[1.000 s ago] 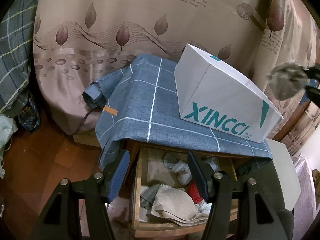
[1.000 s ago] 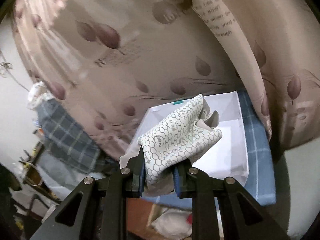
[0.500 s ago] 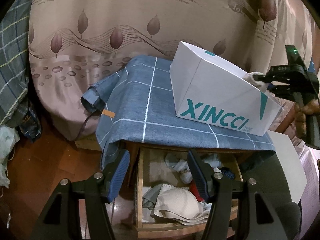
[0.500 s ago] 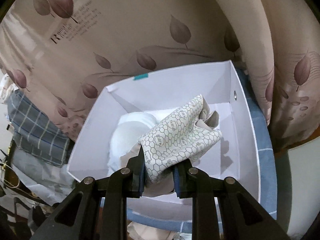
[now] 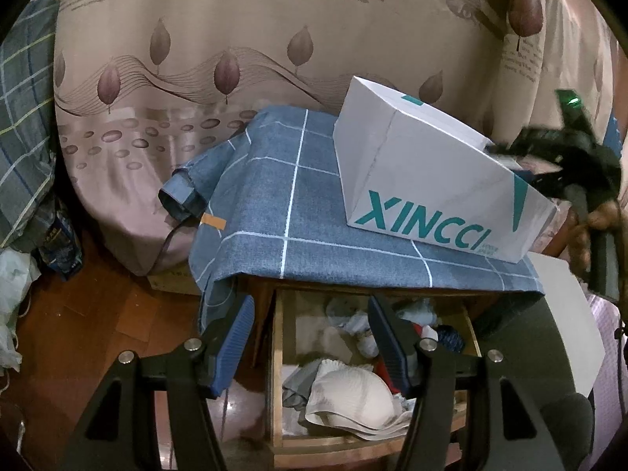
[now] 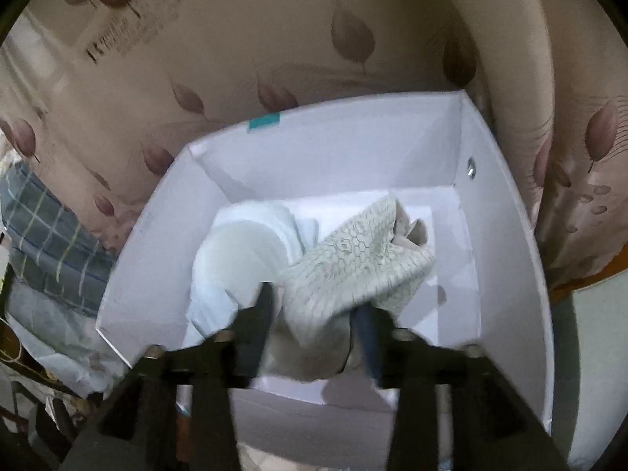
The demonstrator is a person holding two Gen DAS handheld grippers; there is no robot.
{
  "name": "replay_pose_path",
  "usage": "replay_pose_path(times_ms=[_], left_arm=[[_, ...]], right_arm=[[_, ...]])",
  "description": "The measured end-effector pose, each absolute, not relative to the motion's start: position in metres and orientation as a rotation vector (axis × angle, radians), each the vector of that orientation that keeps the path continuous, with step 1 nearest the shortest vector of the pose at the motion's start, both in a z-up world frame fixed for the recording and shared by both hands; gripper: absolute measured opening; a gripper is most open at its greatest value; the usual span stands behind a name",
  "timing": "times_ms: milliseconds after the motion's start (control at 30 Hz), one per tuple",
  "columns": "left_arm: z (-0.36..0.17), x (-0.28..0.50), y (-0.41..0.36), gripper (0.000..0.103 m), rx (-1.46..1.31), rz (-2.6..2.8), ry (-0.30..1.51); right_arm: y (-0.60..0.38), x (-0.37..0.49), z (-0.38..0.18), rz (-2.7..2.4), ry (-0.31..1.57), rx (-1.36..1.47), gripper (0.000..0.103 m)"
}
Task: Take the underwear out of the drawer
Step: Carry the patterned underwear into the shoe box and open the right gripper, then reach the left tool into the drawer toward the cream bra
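My right gripper (image 6: 314, 298) hangs inside the white XINCCI box (image 6: 502, 235), and its jaws are opening. The honeycomb-patterned underwear (image 6: 353, 259) still lies between them, slack, sagging onto the box floor beside a white garment (image 6: 243, 251). In the left wrist view that gripper (image 5: 549, 157) reaches over the box (image 5: 424, 180) from the right. My left gripper (image 5: 310, 306) stands open and bare above the open wooden drawer (image 5: 274, 353). In the drawer lie a beige bra (image 5: 353, 392) and several crumpled garments.
A blue checked cloth (image 5: 298, 204) covers the nightstand under the box. A leaf-print bedspread (image 5: 235, 59) rises behind. Bags and plaid fabric (image 5: 23, 117) pile up at the left on the wooden floor (image 5: 78, 314). A white board (image 5: 565, 314) leans at the right.
The right gripper came down into the box with the patterned underwear, then spread its jaws so the cloth hangs loose. The left gripper stayed over the drawer.
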State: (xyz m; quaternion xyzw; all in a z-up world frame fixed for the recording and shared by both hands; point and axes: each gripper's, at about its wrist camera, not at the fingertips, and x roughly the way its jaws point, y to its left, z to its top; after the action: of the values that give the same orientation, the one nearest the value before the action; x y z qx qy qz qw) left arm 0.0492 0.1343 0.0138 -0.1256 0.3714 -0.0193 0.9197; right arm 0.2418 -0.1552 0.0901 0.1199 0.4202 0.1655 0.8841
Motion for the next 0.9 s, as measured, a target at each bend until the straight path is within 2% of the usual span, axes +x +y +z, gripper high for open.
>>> replay_pose_path(times_ms=[33,100,167,233,267,433,533,767,900], left_arm=[[0.013,0.050,0.134,0.062,-0.254,-0.042,0.767],[0.012,0.051,0.133,0.062,-0.249,-0.053,0.774],[0.011,0.052,0.133,0.062,-0.249,-0.072,0.789],[0.009,0.055,0.131,0.062,-0.255,-0.087,0.815],[0.007,0.056,0.132,0.062,-0.263,-0.098,0.830],[-0.006,0.064,0.133,0.062,-0.341,-0.169,0.930],[-0.028,0.076,0.131,0.062,-0.424,-0.227,1.100],[-0.071,0.084,0.119,0.062,-0.560,-0.191,1.322],[-0.092,0.087,0.107,0.062,-0.512,-0.118,1.423]], right_arm=[[-0.160,0.234,0.098,0.354,0.828,0.262,0.062],[-0.175,0.206,0.116,0.394,0.696,0.297,0.063],[-0.193,0.169,0.125,0.447,0.593,0.345,0.071],[-0.206,0.141,0.121,0.495,0.554,0.370,0.086],[-0.212,0.125,0.115,0.516,0.554,0.370,0.089],[-0.237,0.061,0.059,0.477,0.632,0.268,0.090],[-0.256,0.046,0.028,0.459,0.690,0.348,0.090],[-0.241,0.044,0.026,0.518,0.681,0.264,0.091],[-0.235,0.037,0.027,0.544,0.665,0.235,0.091]])
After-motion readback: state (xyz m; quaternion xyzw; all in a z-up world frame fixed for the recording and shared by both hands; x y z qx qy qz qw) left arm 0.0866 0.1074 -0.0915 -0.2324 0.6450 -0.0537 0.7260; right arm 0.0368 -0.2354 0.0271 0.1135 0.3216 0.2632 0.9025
